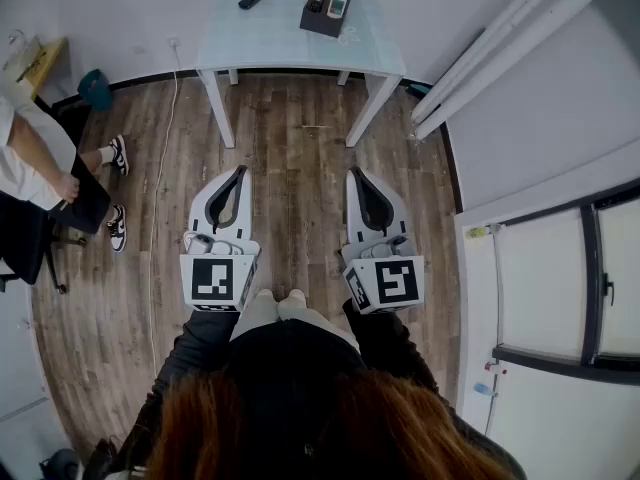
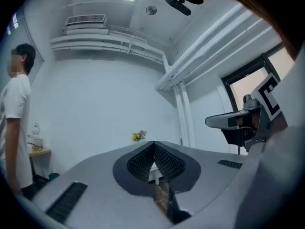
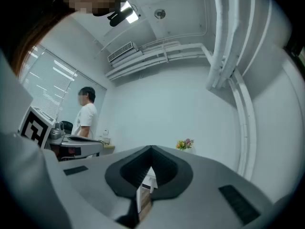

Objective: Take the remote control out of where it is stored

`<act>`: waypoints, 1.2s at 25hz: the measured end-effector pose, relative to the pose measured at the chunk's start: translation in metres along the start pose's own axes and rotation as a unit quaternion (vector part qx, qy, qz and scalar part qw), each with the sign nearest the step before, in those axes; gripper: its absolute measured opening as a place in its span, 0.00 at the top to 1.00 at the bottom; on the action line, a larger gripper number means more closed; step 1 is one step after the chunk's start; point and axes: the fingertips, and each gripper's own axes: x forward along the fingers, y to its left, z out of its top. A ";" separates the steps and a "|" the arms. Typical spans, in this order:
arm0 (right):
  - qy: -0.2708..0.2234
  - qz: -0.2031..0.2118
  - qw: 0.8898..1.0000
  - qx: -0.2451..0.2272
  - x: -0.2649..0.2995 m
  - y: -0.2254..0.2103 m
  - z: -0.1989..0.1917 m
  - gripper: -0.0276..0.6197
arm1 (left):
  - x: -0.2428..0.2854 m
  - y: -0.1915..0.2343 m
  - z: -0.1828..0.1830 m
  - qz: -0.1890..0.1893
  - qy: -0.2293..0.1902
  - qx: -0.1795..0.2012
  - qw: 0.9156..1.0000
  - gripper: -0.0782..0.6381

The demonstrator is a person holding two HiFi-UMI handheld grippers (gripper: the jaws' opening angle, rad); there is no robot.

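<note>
- While I stand on wood floor [image 1: 295,148], left tongs [image 1: 240,171] and right tongs [image 1: 352,172] are pressed together, empty.
- Remote control [image 1: 338,6] sits in dark box [image 1: 322,21] on bench [image 1: 280,43] ahead.
- Open floor between; person [image 1: 30,168] at left.

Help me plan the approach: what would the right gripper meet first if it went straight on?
The floor ahead looks free; the right gripper would probably first reach the white table, near its right-hand front leg. Its height against the tabletop is unclear.
</note>
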 end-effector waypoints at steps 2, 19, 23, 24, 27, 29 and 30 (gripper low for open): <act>0.000 0.001 1.000 0.000 0.001 -0.002 -0.001 0.94 | 0.002 -0.002 0.001 0.000 -0.001 0.001 1.000 0.88; -0.006 0.022 1.000 0.005 0.018 -0.037 -0.006 0.94 | 0.036 -0.021 0.001 0.017 0.000 0.006 1.000 0.88; -0.014 0.022 1.000 0.006 0.021 -0.048 -0.005 0.93 | 0.045 -0.024 0.001 0.021 -0.002 0.005 1.000 0.88; -0.015 0.022 1.000 0.006 0.023 -0.050 -0.005 0.93 | 0.048 -0.024 0.001 0.022 -0.003 0.005 1.000 0.88; -0.015 0.026 1.000 0.007 0.026 -0.056 -0.008 0.94 | 0.053 -0.023 -0.001 0.028 -0.002 0.003 1.000 0.88; -0.014 0.027 0.999 0.009 0.028 -0.059 -0.009 0.93 | 0.055 -0.023 -0.002 0.032 0.001 0.003 0.999 0.88; -0.014 0.028 0.999 0.010 0.028 -0.060 -0.010 0.94 | 0.056 -0.022 -0.003 0.033 0.002 0.003 0.999 0.88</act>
